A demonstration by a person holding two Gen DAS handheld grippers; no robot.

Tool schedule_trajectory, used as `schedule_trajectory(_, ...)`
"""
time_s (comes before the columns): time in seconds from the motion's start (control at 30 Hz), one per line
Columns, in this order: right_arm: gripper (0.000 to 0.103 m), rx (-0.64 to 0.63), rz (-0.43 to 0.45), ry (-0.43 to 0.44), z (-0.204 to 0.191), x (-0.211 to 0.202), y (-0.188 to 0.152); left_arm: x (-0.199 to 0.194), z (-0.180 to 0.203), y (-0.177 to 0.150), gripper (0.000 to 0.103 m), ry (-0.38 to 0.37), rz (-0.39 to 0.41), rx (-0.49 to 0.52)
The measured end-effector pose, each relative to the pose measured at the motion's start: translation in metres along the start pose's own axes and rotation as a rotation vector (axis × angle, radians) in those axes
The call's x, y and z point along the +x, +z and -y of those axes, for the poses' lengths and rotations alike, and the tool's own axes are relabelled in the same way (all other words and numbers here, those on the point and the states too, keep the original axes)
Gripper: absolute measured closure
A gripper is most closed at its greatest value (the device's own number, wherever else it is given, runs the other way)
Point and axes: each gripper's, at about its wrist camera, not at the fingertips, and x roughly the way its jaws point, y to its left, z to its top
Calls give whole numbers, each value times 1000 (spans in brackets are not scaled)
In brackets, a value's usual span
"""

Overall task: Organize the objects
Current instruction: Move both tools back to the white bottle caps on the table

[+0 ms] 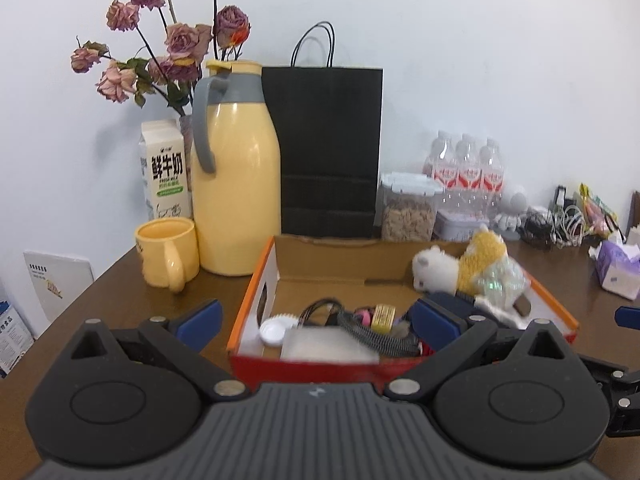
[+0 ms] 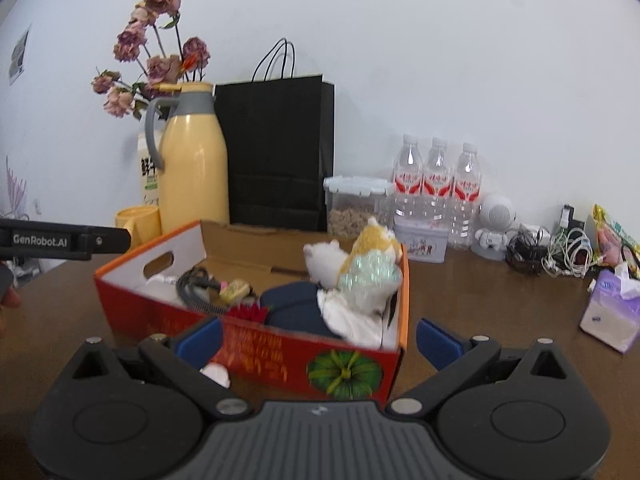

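Note:
A red and orange cardboard box (image 1: 252, 296) (image 2: 280, 356) stands on the brown table. In it lie a plush toy (image 1: 460, 268) (image 2: 360, 264), a black cable (image 1: 372, 336) (image 2: 196, 284), a small yellow packet (image 1: 383, 317), a white cap (image 1: 272, 330) and a dark blue item (image 2: 296, 308). My left gripper (image 1: 316, 320) is open and empty, its fingers wide apart at the box's near wall. My right gripper (image 2: 318, 338) is open and empty, in front of the box's near right corner. The left gripper's body (image 2: 64, 242) shows at the left edge of the right wrist view.
Behind the box stand a yellow jug (image 1: 236, 172), a yellow mug (image 1: 168, 252), a milk carton (image 1: 164, 172), dried roses (image 1: 160, 40), a black paper bag (image 1: 328, 148), a food jar (image 1: 408, 208), three water bottles (image 2: 436, 184). To the right: tissue pack (image 2: 612, 308), cables (image 2: 560, 252), small white robot figure (image 2: 494, 226).

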Motion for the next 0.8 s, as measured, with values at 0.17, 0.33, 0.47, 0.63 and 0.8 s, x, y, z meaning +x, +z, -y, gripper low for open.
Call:
schedule_trajectory(0.17,0,4,-46,0,1,-7,-18,-11,-2,-13,0,3,-32,20)
schedule_trajectory(0.33,0,11,-84,-1,2,-7,-33,-16,-1,-26,0,0,-74,31)
schedule_trajectory(0.47,0,9,-109,-11,1,-3,-40,-16,1,-36,0,-1,-106,40)
schedule_trajectory(0.63,0,14,-118,-13,2,0,-46,-14,5,-43,0,-4,-132,46)
schedule_trajectory(0.8,0,31,-124,-29,5,4,-49,-6,13,-46,0,-15,-156,61)
